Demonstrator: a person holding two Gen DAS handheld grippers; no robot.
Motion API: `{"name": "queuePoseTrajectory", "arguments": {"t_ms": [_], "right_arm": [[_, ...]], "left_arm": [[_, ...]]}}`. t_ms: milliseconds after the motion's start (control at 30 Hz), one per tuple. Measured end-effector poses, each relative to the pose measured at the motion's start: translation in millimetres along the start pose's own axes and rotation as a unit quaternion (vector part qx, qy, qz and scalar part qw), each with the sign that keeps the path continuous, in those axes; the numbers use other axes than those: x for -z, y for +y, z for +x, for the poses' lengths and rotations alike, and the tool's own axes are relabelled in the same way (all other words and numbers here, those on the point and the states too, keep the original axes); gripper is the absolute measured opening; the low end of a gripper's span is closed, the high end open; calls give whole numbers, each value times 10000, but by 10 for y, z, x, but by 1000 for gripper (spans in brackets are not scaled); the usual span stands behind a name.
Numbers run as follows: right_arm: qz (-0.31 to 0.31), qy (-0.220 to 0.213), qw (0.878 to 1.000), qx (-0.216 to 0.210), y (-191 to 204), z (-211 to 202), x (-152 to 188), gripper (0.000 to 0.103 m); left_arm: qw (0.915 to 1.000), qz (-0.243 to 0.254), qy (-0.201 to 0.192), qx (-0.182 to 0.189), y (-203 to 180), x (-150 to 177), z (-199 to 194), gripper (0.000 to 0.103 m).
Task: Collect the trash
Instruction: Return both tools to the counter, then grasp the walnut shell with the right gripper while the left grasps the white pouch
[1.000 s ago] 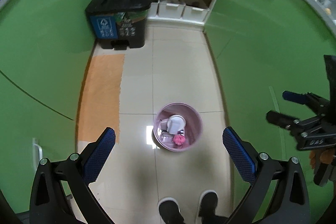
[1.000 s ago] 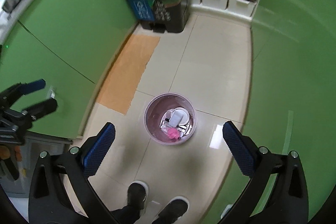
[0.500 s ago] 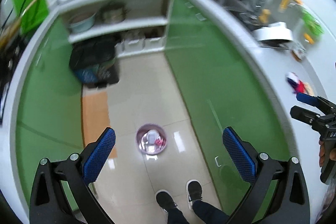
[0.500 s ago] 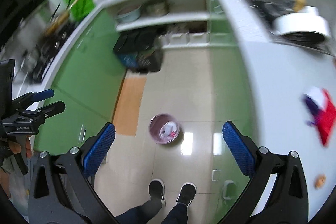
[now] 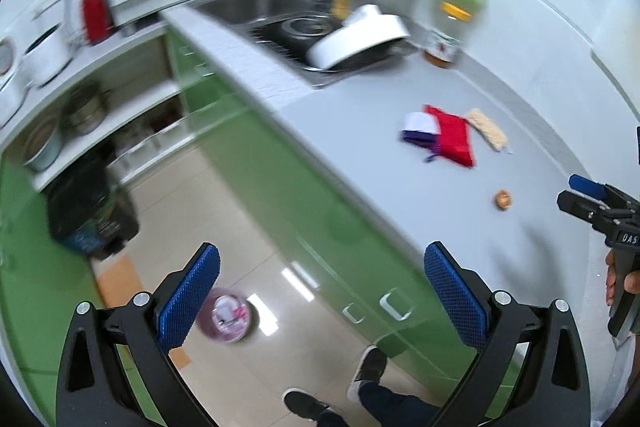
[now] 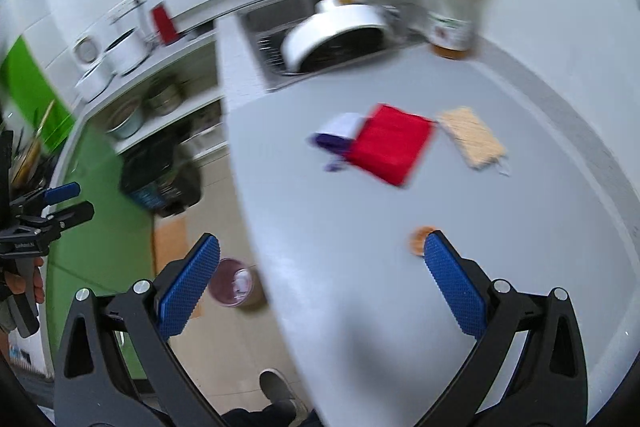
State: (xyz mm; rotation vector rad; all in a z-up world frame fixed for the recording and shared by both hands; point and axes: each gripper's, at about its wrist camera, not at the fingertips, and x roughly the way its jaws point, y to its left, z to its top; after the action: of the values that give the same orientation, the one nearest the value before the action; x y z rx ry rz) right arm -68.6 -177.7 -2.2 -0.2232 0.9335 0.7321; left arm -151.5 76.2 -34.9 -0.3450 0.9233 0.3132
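A red, white and purple wrapper, a beige woven piece and a small orange scrap lie on the grey countertop. A pink trash bin with litter in it stands on the floor below. My left gripper is open and empty over the counter's front edge. My right gripper is open and empty above the counter; its right fingertip is next to the orange scrap.
A sink with a white bowl and a jar stand at the counter's far end. Green cabinets run below. A black waste bin stands on the floor by open shelves. The person's feet are below.
Both grippers have risen from facing the floor bin to over the countertop. The wrapper, the beige piece and the orange scrap have come into view; the bin now looks small and far below.
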Motion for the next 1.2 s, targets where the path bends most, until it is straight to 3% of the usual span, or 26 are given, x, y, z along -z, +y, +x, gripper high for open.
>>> {"name": "queuePoseTrajectory", "arguments": {"t_ms": [267, 433, 700, 733, 767, 800, 867, 933, 967, 1000, 1200], "right_arm": [[26, 263, 9994, 214, -633, 231, 5, 100], [67, 539, 9983, 199, -704, 544, 14, 100], [106, 1023, 9941, 351, -721, 1079, 87, 98], [114, 1062, 9936, 368, -722, 1125, 88, 95], [136, 1125, 9928, 391, -722, 1178, 91, 82], [149, 1155, 9924, 407, -718, 1201, 92, 75], [189, 1206, 9917, 392, -715, 1269, 93, 72], [175, 1272, 9909, 415, -704, 1328, 90, 60], [153, 1302, 9904, 433, -698, 1346, 83, 45], [144, 1319, 9904, 385, -688, 1355, 74, 38], [164, 1236, 9916, 335, -704, 1262, -66, 37]], "left_arm": [[9989, 391, 117, 226, -725, -325, 463, 98], [9976, 579, 266, 271, -974, -539, 743, 98], [9948, 776, 516, 405, -1052, -780, 1130, 98], [9946, 785, 539, 421, -1044, -800, 1164, 98], [9942, 799, 566, 437, -1036, -820, 1201, 98], [9939, 814, 595, 447, -1030, -841, 1241, 98], [9933, 836, 650, 471, -1007, -881, 1328, 98], [9928, 835, 703, 499, -997, -914, 1404, 98], [9927, 834, 710, 505, -1001, -930, 1426, 98], [9925, 841, 725, 519, -1007, -948, 1455, 98], [9905, 908, 818, 633, -1098, -1057, 1633, 98]]}}
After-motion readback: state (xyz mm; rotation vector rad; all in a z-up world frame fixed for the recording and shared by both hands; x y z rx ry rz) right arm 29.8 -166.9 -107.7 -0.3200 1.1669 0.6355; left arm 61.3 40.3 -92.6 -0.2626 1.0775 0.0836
